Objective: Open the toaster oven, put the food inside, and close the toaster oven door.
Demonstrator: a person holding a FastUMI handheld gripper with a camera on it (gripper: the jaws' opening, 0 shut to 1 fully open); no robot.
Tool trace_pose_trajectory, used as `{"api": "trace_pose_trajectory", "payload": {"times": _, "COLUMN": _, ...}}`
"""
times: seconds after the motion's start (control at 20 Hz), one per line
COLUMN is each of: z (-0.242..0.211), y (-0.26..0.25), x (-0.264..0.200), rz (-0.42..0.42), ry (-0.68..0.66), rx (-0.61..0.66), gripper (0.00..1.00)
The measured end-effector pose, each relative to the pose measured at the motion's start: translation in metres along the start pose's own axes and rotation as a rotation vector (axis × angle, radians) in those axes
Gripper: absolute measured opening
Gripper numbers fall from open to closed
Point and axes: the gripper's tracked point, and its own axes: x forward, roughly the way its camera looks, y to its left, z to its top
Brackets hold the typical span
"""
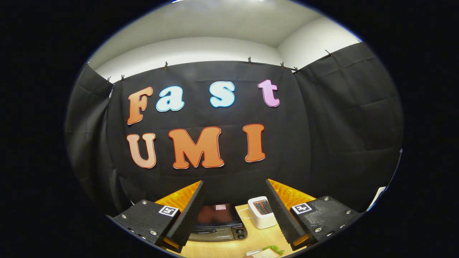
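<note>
Between the spread fingers of the gripper (235,209): a black toaster oven (218,224) with a dark top and silver-grey front, standing on a light wood-grain table (251,240). Beside it, nearer the right finger, a white toaster (261,212) with dark slots. Below, sandwich-like food (267,252), pale with a green leafy edge.

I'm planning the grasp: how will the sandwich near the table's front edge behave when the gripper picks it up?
The sandwich looks layered, bread with green leaves poking out, so it is probably soft and may squash or shed filling if pinched hard. It seems light and flat, unlikely to roll. The gripper is open, well above it.
</note>
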Motion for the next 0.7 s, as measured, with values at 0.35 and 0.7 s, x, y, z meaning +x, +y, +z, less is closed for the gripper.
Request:
{"api": "trace_pose_trajectory", "payload": {"times": 0.35, "z": -0.077, "y": 0.063, "x": 0.047, "rz": 0.084, "ry": 0.002, "rx": 0.009, "gripper": 0.98}}
{"api": "trace_pose_trajectory", "payload": {"times": 0.7, "z": -0.196, "y": 0.126, "x": 0.079, "rz": 0.157, "ry": 0.113, "rx": -0.008, "gripper": 0.99}}
